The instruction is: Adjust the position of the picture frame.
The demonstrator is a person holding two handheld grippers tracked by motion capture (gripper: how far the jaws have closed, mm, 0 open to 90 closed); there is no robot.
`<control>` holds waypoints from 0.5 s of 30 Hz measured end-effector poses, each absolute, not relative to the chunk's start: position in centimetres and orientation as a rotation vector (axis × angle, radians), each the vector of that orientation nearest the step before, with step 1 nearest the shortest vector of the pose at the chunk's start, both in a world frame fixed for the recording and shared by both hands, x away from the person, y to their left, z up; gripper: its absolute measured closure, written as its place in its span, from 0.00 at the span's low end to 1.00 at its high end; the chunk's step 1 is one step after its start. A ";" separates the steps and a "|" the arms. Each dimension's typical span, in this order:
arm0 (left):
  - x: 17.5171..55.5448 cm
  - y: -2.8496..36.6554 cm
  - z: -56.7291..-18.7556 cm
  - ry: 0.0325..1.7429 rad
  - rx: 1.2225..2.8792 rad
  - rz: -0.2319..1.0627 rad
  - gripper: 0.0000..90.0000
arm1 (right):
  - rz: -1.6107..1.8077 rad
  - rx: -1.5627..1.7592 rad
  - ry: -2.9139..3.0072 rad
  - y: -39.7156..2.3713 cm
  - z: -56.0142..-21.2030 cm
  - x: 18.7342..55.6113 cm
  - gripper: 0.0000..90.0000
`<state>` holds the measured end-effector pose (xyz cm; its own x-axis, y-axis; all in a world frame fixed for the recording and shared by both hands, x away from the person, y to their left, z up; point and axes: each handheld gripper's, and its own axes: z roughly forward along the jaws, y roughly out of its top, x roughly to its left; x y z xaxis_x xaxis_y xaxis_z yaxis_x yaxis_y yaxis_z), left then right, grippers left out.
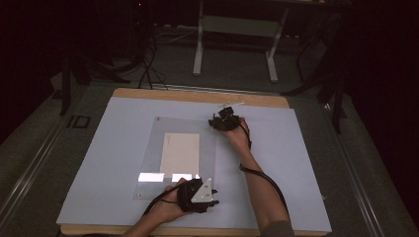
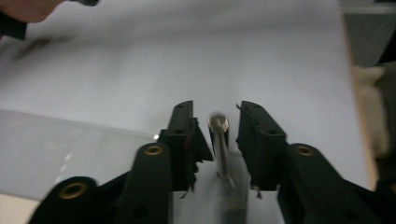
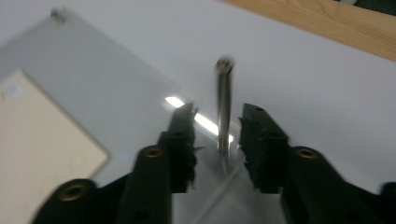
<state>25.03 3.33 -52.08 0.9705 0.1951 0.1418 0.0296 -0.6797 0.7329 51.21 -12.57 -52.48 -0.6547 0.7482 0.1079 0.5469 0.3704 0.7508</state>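
1. Nearest the high camera is the left claw (image 1: 200, 195), sitting at the near edge of the desk (image 1: 113, 148), just past the bottom right corner of a clear plastic sheet (image 1: 148, 148). It has the grey three-cornered plate on top and a black cable trailing back along the person's arm.
2. From the left gripper view, the left claw (image 2: 215, 135) has its jaws apart with a thin metal pin (image 2: 219, 144) standing between them. Gaps show on both sides of the pin, so it's not pinched. It's blurry, so I can't say exactly what the pin is.
3. Right claw (image 1: 225, 121) is further up the desk, at the top right corner of the clear sheet, held in the person's right hand (image 1: 237, 133).
4. In the right gripper view, the right claw (image 3: 217, 126) is also partly spread, with another metal pin (image 3: 224, 112) between the jaws, apparently not squeezed. That pin sits right at the sheet's corner, where there's a bright glare spot.
5. Under or inside the clear sheet lies a beige card (image 1: 180, 154), roughly centred. It also shows at the left of the right gripper view.
6. One more small metal bit (image 3: 58, 15) sits at the sheet's far corner in that view, too blurry to identify.
7. A pale blue-grey mat covers the desk, with wood edge showing at the far side.
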 end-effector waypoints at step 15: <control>25.9 8.3 -51.2 0.295 2.197 0.193 0.60 | 1.059 1.019 2.463 -16.0 -51.9 46.1 0.60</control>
<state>25.87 8.26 -51.16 0.9596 0.2793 0.0324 0.1418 -0.5800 0.8022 46.15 -16.04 -51.95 -0.7151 0.6986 0.0253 0.4991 0.4849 0.7181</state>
